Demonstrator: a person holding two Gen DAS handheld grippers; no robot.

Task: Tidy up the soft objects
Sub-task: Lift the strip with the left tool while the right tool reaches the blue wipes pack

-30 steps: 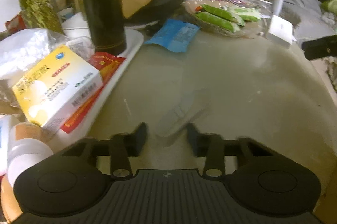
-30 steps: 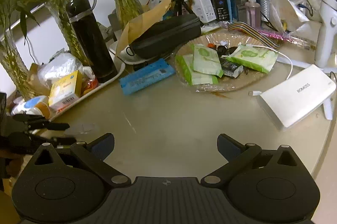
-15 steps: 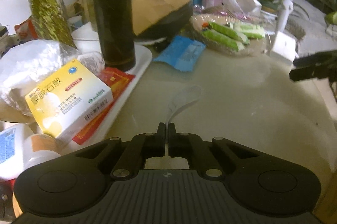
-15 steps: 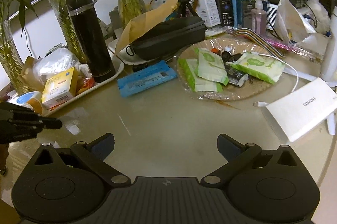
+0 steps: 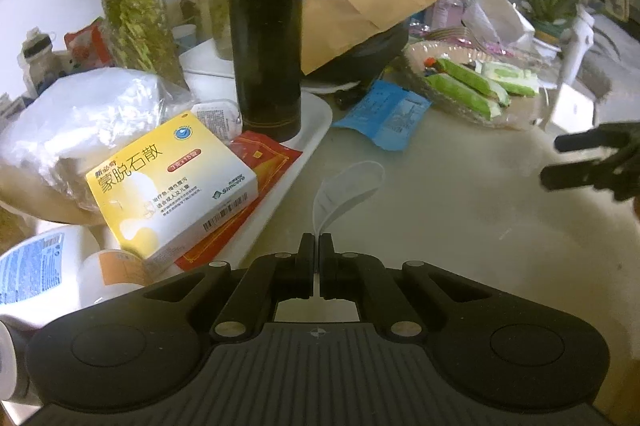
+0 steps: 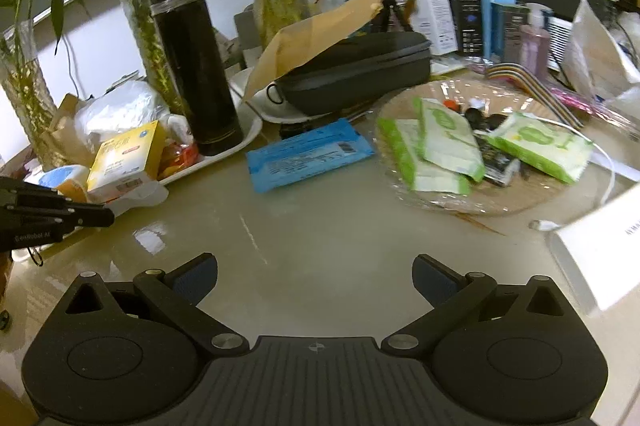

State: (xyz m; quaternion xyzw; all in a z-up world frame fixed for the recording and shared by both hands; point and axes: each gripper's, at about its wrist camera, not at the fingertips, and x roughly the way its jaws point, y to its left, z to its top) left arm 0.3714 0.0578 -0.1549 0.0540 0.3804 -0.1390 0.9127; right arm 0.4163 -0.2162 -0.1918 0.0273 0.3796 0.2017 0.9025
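My left gripper (image 5: 319, 246) is shut on a thin clear plastic wrapper (image 5: 346, 192) and holds it up off the beige table; the wrapper curls forward from the fingertips. It also shows in the right wrist view (image 6: 138, 196) at the far left. My right gripper (image 6: 315, 274) is open and empty over the table's middle. A blue soft pack (image 6: 308, 154) lies flat ahead of it. Green-and-white tissue packs (image 6: 444, 142) lie in a clear round dish (image 6: 520, 202) at the right.
A white tray (image 5: 316, 122) at the left holds a black flask (image 5: 266, 26), a yellow medicine box (image 5: 172, 182) and a red sachet. A black case under a brown envelope (image 6: 320, 34), plant vases, a white power bank (image 6: 600, 254) and boxes crowd the back and right.
My left gripper closed on the clear wrapper and lifted it off the table. The right gripper stayed open and shifted slightly closer to the dish.
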